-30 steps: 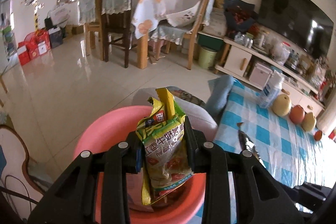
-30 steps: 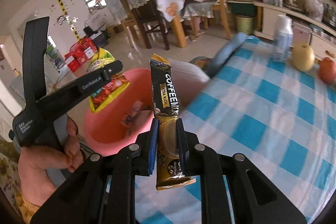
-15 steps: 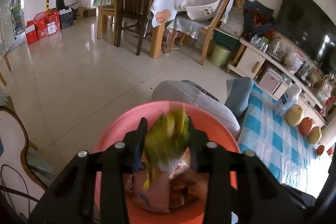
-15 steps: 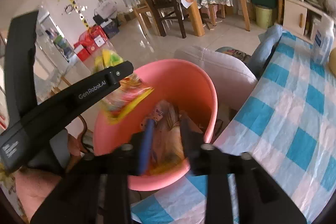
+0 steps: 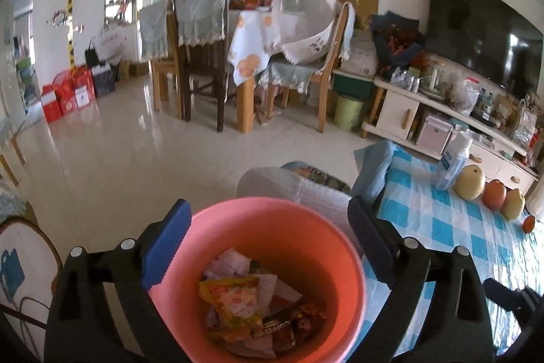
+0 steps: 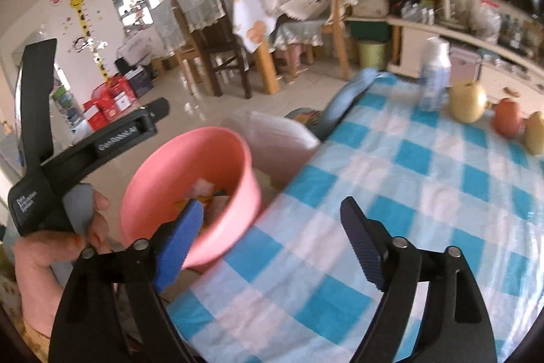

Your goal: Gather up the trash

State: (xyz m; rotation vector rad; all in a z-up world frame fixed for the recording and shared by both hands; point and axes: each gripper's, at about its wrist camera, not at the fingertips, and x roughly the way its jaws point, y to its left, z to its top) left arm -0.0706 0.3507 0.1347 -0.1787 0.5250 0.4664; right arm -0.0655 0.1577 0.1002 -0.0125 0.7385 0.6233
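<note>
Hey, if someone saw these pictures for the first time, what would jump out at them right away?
The pink bucket full of wrappers, low in the left wrist view between the opening, empty left gripper fingers. Next, the blue-and-white checked tablecloth beside it, with the right gripper opening and empty over its near edge. A white bottle and a row of fruit line its far side.

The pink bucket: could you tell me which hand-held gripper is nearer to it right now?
Left. The left hand-held gripper hangs directly over the pink bucket, jaws opening, empty. The right hand-held gripper sits beside it over the checked tablecloth.
</note>
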